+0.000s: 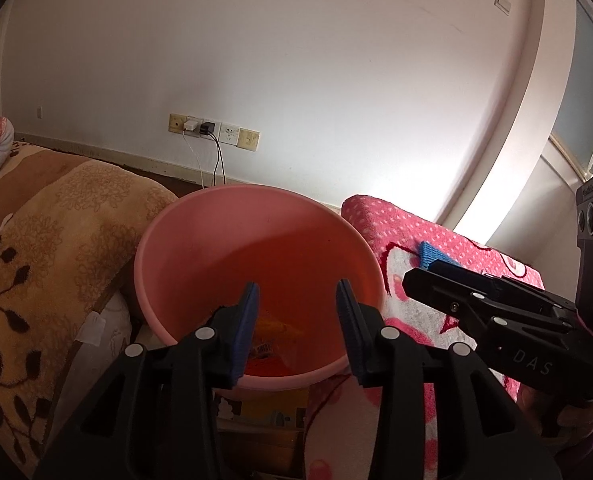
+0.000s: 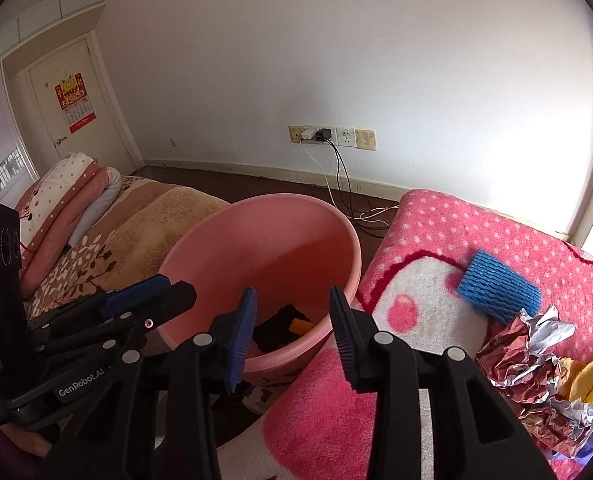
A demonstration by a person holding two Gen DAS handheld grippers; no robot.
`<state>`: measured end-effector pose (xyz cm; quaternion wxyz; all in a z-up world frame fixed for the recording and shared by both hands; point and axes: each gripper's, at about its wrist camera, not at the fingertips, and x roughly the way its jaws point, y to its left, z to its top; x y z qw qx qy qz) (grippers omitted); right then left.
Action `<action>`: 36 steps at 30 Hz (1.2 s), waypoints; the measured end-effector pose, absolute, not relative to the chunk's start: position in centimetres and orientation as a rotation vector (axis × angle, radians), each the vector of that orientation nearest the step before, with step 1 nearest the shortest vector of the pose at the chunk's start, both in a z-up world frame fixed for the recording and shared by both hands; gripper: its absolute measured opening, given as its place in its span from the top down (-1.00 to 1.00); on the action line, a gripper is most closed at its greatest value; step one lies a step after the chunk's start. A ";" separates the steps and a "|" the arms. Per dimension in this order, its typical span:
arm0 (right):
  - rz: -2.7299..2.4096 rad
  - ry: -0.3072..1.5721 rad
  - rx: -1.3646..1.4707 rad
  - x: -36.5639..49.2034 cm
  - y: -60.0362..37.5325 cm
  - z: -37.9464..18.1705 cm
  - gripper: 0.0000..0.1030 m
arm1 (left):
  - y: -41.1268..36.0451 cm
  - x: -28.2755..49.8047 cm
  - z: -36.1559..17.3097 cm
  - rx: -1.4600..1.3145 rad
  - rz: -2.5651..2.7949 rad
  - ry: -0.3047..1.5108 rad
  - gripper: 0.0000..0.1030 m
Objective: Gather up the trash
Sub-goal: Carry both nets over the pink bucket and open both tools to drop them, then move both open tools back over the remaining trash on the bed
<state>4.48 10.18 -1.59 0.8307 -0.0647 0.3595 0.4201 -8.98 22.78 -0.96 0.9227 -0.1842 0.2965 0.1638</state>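
A pink bucket point(image 1: 256, 216) stands between two beds, with yellow and dark scraps point(image 1: 274, 326) at its bottom. It also shows in the right wrist view point(image 2: 264, 216). My left gripper point(image 1: 296, 300) is open and empty above the bucket's near rim. My right gripper point(image 2: 292, 308) is open and empty, over the bucket's right rim and the pink blanket point(image 2: 436, 232). A blue foam net sleeve point(image 2: 498, 290) and crumpled foil wrappers point(image 2: 536, 364) with yellow peel point(image 2: 588, 380) lie on that blanket to the right. The right gripper shows from the side in the left wrist view point(image 1: 424, 276).
A brown floral blanket point(image 1: 56, 240) covers the bed on the left, with folded bedding point(image 2: 64, 200) on it. Wall sockets with chargers point(image 2: 324, 136) and cables point(image 2: 356, 204) are behind the bucket. A door with a red calendar point(image 2: 74, 102) is far left.
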 end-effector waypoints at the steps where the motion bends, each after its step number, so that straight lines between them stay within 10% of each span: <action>1: 0.891 0.758 -0.136 4.4 10.0 -1.5 0.23 | 22.6 -9.0 -0.9 -0.374 0.338 0.607 0.22; 36: 0.777 0.596 -0.034 -0.4 -2.8 1.7 0.13 | 12.5 -8.1 2.6 -0.214 0.282 0.530 0.22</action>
